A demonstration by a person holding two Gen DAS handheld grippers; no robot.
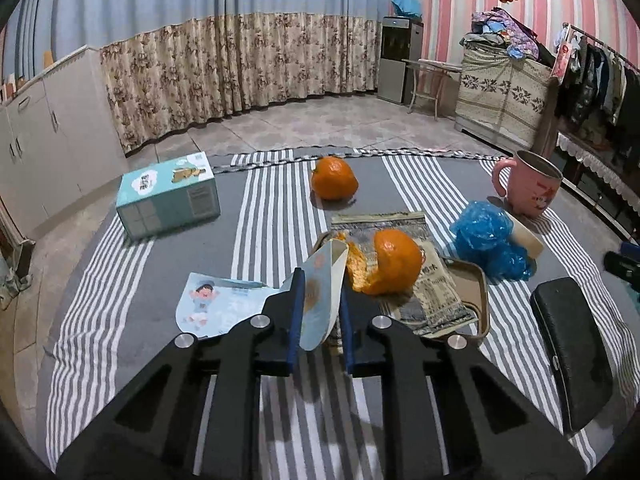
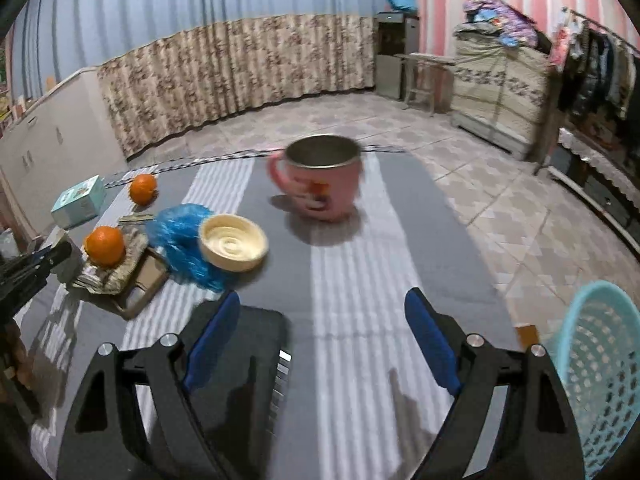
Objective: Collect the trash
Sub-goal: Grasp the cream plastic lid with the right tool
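Observation:
My left gripper [image 1: 321,280] is shut on a pale blue paper wrapper [image 1: 320,296] and holds it above the striped cloth. Just beyond it lies orange peel [image 1: 390,264] on a printed paper packet [image 1: 428,280]. A second piece of blue paper with a cartoon child [image 1: 212,304] lies left of the fingers. A crumpled blue plastic bag [image 1: 486,236] lies to the right, also in the right wrist view [image 2: 180,236]. My right gripper [image 2: 322,336] is open and empty above the cloth. A light blue mesh basket [image 2: 600,368] stands at the table's right edge.
A whole orange [image 1: 334,178], a teal tissue box [image 1: 168,196] and a pink mug [image 1: 528,184] stand further back. A black case [image 1: 572,356] lies at the right. A cream bowl [image 2: 234,242] sits by the blue bag. A brown tray [image 1: 476,296] lies under the packet.

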